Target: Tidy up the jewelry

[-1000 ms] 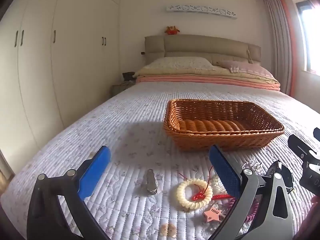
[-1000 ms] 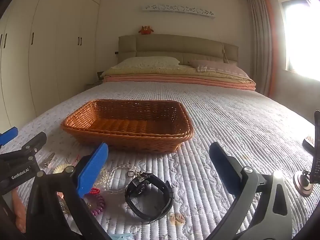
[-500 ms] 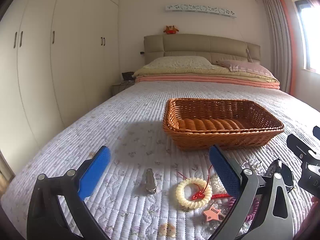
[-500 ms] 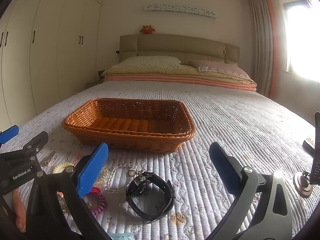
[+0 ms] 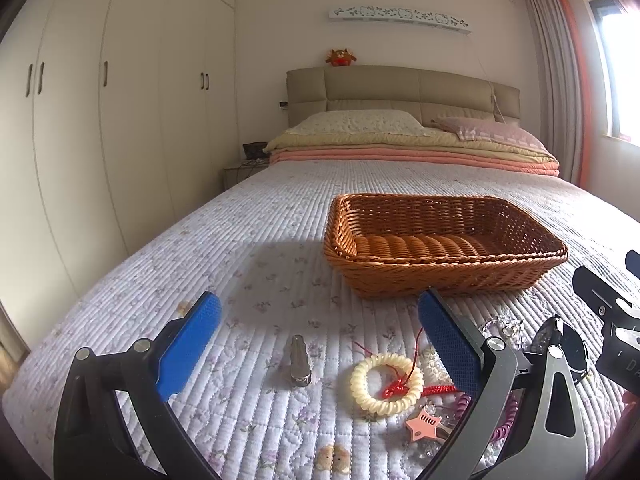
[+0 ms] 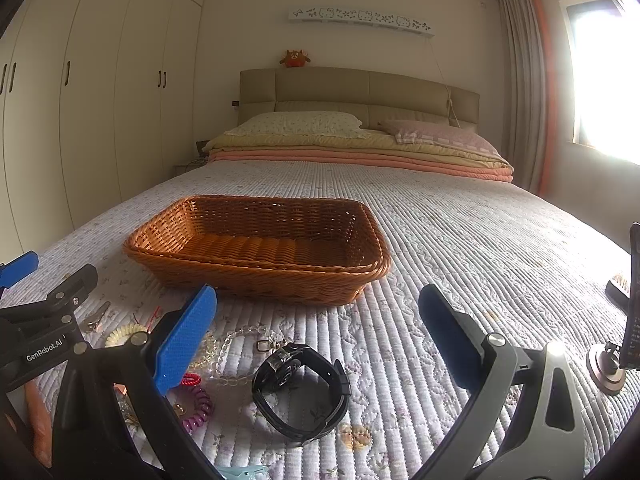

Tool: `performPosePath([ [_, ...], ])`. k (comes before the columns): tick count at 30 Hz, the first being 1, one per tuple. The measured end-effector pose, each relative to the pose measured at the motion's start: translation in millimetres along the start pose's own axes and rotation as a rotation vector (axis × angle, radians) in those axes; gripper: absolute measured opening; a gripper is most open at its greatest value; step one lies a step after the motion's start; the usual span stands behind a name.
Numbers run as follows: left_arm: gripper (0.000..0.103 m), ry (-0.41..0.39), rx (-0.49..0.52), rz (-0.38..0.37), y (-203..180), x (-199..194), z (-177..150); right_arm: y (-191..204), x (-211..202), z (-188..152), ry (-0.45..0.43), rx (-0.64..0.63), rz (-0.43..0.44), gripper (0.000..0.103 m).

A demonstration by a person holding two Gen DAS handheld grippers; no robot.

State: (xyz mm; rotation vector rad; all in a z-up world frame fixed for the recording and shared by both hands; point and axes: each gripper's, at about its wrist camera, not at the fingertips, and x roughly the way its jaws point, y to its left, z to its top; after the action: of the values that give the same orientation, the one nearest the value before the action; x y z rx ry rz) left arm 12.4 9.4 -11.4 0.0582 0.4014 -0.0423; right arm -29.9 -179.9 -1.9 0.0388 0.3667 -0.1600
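Bare quilt (image 6: 460, 248) right of basket (image 6: 260, 276)

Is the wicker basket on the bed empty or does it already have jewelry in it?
Empty. The wicker basket shows only bare woven floor in both wrist views.

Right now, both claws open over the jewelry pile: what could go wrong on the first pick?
1. The red cord runs through the cream coil ring; lifting either probably drags the other.
2. The black watch touches the clear bead chain; the right claw could snag both.
3. The soft quilt may let the metal clip slip from the left claw.
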Motion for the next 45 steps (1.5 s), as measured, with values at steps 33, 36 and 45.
performPosePath([
  [33, 0.096, 0.014, -0.004, -0.002, -0.6, 1.4, -0.6, 0.9, 4.3, -1.0, 0.007, -0.004, 0.002, 0.097],
  [36, 0.096, 0.020, -0.008, -0.003, -0.3, 2.3, -0.9, 1.2, 5.3, -1.4, 0.011, -0.008, -0.001, 0.097],
  [45, 0.096, 0.038, -0.040, -0.017, 7.5, 6.1, -0.2, 1.4, 8.5, -0.6, 0.015, -0.012, -0.019, 0.097],
])
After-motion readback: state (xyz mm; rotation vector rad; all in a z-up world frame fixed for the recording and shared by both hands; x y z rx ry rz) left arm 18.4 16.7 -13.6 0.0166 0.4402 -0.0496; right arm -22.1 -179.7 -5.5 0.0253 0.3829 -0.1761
